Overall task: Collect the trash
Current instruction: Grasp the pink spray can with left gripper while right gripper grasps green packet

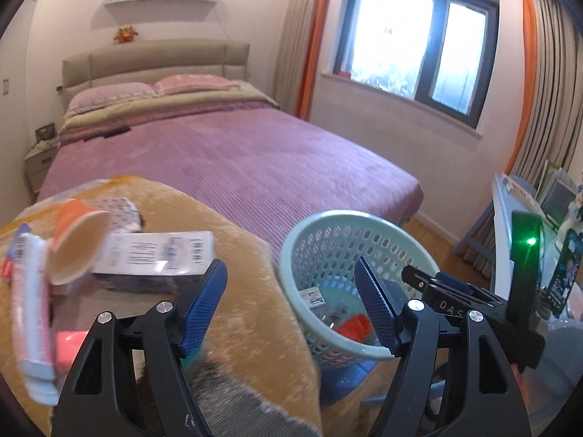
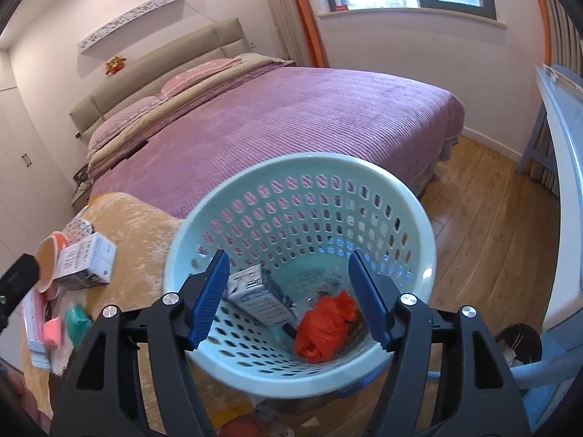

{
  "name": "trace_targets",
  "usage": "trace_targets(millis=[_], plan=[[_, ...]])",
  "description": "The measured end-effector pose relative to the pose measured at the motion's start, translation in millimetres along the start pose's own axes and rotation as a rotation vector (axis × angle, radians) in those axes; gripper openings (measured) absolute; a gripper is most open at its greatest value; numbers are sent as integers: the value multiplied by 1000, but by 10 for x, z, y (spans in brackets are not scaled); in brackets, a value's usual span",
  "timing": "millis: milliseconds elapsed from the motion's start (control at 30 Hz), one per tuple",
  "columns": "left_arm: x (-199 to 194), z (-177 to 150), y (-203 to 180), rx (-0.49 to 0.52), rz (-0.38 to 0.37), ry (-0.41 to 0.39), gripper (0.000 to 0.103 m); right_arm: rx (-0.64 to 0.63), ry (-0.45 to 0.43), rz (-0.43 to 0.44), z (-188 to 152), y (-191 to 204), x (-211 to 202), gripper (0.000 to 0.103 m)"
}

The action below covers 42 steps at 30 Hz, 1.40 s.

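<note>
Both claws stood wide open, nothing between their blue ridged fingers. The left claw (image 1: 291,306) hung above the edge of a tan plush-covered table (image 1: 233,320), and its right finger overlapped the near rim of the basket in that view. The right claw (image 2: 289,298) hovered directly over the pale green perforated basket (image 2: 419,218), looking down into it.

Inside the basket lay a crumpled orange plastic bag (image 2: 328,320) toward the near right, and beside it, to its left, a small white carton with dark print (image 2: 260,296), tipped on its side. Some clear wrapping appeared behind them; too blurred to name.

On the table, left of the basket and apart from it, the uncollected trash sat in a loose cluster: a white box with black print (image 1: 156,258) lying flat, an orange paper cup (image 1: 78,240) tipped over against it with its mouth facing the left camera, a patterned cup (image 2: 78,231) just behind, a long white-and-pink toothpaste box (image 1: 31,313) at the near left, a pink block (image 2: 54,331) touching it, and a teal object (image 2: 77,322) just beside the pink block.

Behind stood a bed with a purple ribbed cover (image 1: 233,160), a window (image 1: 415,43) with orange-edged curtains, and wood flooring (image 2: 484,225). A white-topped desk (image 2: 564,167) ran along the right side.
</note>
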<state>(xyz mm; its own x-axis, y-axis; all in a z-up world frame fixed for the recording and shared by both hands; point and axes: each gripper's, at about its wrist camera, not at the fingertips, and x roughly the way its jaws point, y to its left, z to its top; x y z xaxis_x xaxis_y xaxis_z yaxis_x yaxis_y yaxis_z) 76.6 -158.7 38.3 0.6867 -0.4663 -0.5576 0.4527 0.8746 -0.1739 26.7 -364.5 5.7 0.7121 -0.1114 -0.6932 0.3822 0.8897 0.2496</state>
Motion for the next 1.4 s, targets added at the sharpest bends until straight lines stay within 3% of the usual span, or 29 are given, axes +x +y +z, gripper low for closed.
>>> trace_targets(millis=[367, 500, 600, 767, 967, 1400], plan=[[-977, -94, 674, -93, 81, -141, 71, -129, -57, 95, -85, 712, -400, 65], [-1301, -208, 1089, -157, 173, -171, 71, -184, -72, 160, -175, 1046, -517, 65], [-1404, -297, 1364, -198, 265, -152, 71, -234, -66, 211, -257, 1335, -551, 65], [-1351, -460, 1811, -264, 339, -38, 71, -327, -32, 267, -458, 1793, -486, 66], [-1196, -600, 2064, -305, 329, 24, 71, -412, 7, 313, -696, 2175, -261, 67], [-577, -562, 2180, -260, 298, 114, 69, -443, 117, 263, -830, 2215, 241, 67]])
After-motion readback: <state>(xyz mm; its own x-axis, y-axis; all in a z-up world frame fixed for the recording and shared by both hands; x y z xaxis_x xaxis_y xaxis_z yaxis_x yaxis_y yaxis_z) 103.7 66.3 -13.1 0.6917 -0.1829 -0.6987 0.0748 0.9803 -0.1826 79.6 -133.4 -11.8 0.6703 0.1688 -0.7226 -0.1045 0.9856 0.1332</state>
